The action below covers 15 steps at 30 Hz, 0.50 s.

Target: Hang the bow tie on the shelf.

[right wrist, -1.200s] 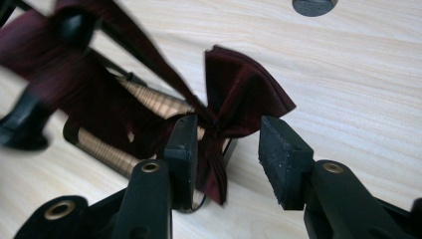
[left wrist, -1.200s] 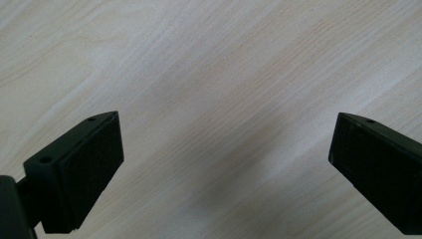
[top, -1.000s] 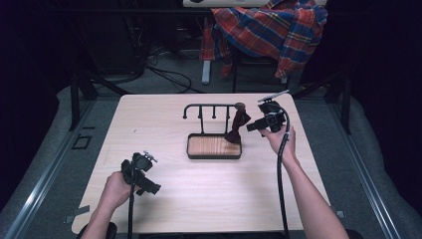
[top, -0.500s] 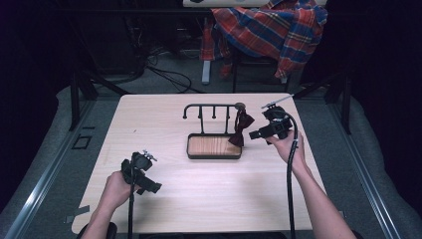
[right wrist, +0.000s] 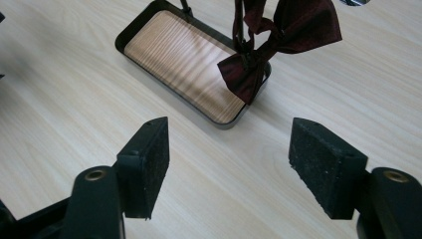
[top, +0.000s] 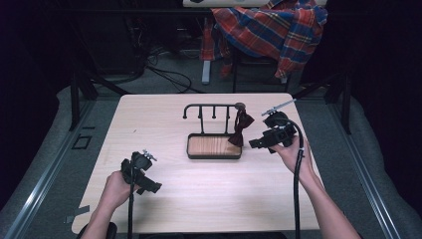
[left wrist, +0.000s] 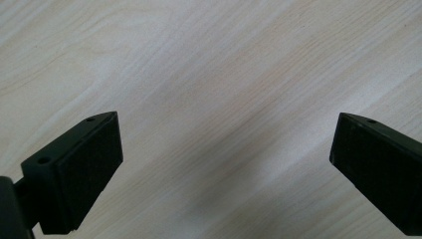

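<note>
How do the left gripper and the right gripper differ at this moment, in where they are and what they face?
The left gripper sits near the table's front left, over bare wood; the right gripper is at the right, beside the stand. The left gripper's jaws frame only tabletop; the right gripper's jaws, which have just been opening, face the dark red bow tie hanging over the tray, apart from it. Both are open and hold nothing.

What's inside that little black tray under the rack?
The tray holds nothing loose: its striped wooden floor lies bare. The dark red bow tie hangs from the rack over one end and hides that corner, so I cannot tell what lies there.
</note>
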Tool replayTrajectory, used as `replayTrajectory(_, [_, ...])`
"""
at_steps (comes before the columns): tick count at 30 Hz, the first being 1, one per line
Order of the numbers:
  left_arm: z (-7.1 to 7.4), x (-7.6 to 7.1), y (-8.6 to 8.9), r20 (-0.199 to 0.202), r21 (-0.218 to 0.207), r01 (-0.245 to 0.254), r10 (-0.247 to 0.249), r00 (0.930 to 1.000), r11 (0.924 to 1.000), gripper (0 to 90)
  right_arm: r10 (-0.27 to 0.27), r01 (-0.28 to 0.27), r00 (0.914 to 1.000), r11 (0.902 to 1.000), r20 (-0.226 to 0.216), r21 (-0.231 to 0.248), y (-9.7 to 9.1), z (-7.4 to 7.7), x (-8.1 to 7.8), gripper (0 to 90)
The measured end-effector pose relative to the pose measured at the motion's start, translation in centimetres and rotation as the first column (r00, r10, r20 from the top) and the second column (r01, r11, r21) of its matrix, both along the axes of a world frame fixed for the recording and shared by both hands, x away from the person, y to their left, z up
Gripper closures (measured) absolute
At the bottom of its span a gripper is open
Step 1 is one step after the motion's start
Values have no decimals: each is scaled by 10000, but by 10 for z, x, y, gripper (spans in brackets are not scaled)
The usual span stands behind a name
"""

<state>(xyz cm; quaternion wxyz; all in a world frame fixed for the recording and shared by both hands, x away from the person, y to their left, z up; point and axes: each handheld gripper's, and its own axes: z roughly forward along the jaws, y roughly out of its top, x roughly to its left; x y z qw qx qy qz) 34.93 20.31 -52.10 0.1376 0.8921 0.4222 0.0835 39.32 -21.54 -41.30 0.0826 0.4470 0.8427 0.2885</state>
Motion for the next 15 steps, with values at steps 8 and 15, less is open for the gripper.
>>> replayTrajectory(8, [1,-1,1,22,-39,-36,36,10000,10000,1,186,-171,9990,9991,398,-388,2,5,-24,190])
replayTrajectory(15, [0,-1,1,8,-47,-9,9,10000,10000,1,427,-401,9981,9974,434,-602,1,-4,-44,150])
